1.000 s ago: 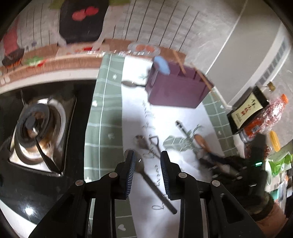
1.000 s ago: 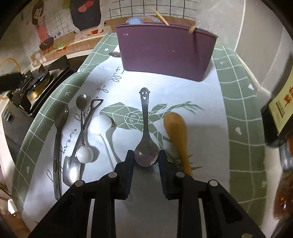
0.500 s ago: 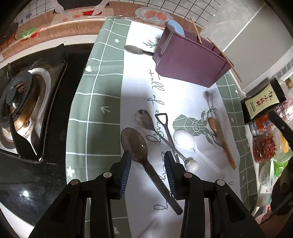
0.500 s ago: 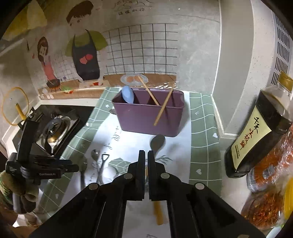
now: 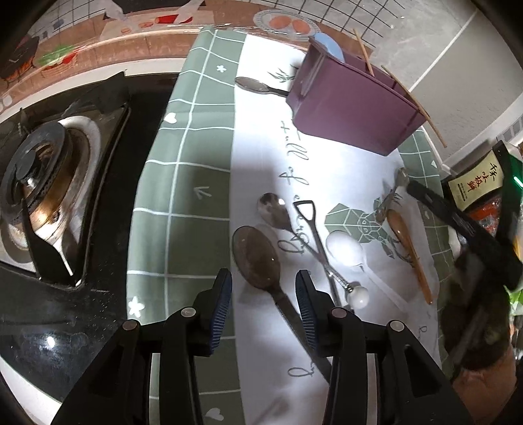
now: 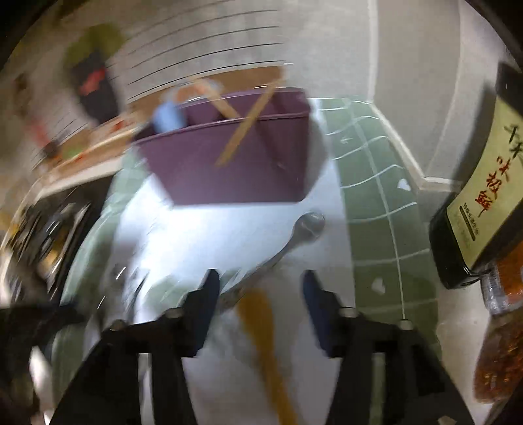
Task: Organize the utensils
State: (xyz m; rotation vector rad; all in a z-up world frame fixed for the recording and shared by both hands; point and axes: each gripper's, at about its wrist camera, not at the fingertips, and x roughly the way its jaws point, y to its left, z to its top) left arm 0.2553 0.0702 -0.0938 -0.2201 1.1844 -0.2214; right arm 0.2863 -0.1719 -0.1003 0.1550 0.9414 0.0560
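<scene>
Left gripper (image 5: 263, 289) open, straddling large dark steel spoon (image 5: 258, 258), untouched; right gripper (image 6: 260, 289), blurred, just opened, empty; purple plastic caddy (image 6: 235, 166) at twelve o'clock

A grey speckled wall (image 5: 425, 29) carries a cartoon kitchen mural (image 5: 98, 36). A black gas stove (image 5: 42, 183) sits beside the desk's green checked cloth (image 5: 183, 183).

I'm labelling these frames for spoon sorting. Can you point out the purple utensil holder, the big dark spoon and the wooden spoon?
purple utensil holder (image 5: 353, 111): left wrist view, on its front wall.
big dark spoon (image 5: 256, 256): left wrist view, middle of its bowl.
wooden spoon (image 5: 400, 229): left wrist view, on its bowl.
</scene>
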